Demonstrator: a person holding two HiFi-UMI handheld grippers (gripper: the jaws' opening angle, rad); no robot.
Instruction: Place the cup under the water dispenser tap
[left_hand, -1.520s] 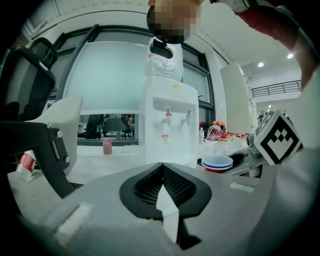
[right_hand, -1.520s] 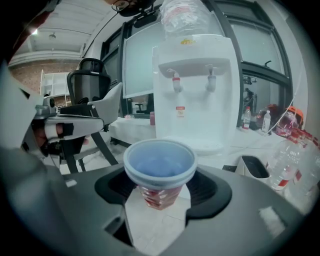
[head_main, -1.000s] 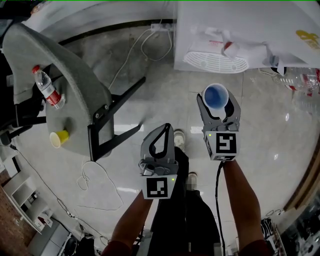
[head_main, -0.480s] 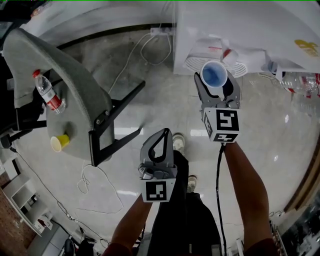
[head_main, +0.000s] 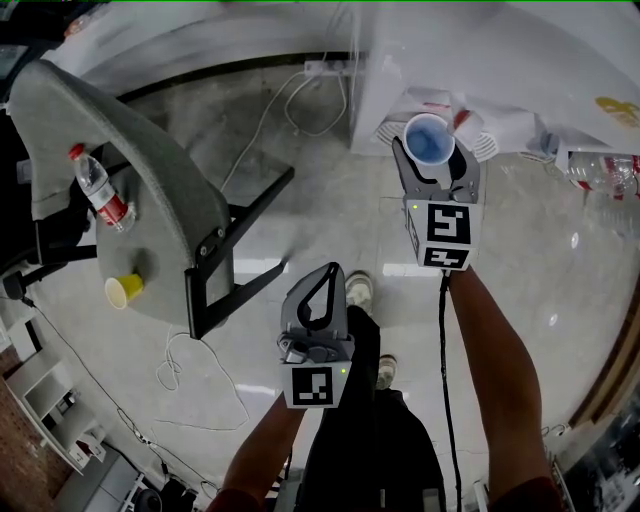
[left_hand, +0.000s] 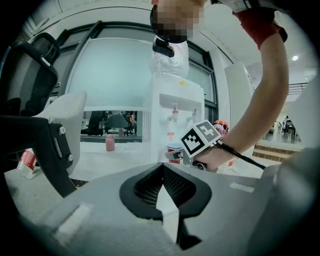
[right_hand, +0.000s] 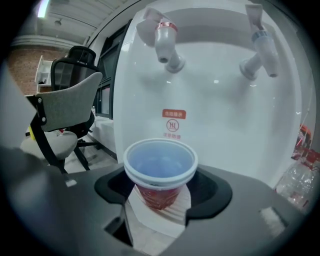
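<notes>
A red cup (head_main: 429, 140) with a blue inside and white rim sits upright between the jaws of my right gripper (head_main: 432, 158), which is shut on it. In the right gripper view the cup (right_hand: 160, 172) is just in front of the white water dispenser (right_hand: 215, 105), below and between its red tap (right_hand: 163, 44) and its blue tap (right_hand: 261, 50). My left gripper (head_main: 322, 284) hangs lower and nearer the person, shut with nothing in it. The left gripper view shows the dispenser (left_hand: 175, 102) and the cup (left_hand: 174, 150) ahead.
A grey office chair (head_main: 150, 180) stands at the left with a water bottle (head_main: 100, 190) and a yellow cup (head_main: 122, 291) on its seat. Cables (head_main: 200, 370) lie on the tiled floor. A clear plastic bottle (head_main: 600, 170) lies right of the dispenser.
My right gripper has carried the cup forward, from over open floor up to the dispenser's front. The left gripper has stayed where it was.
</notes>
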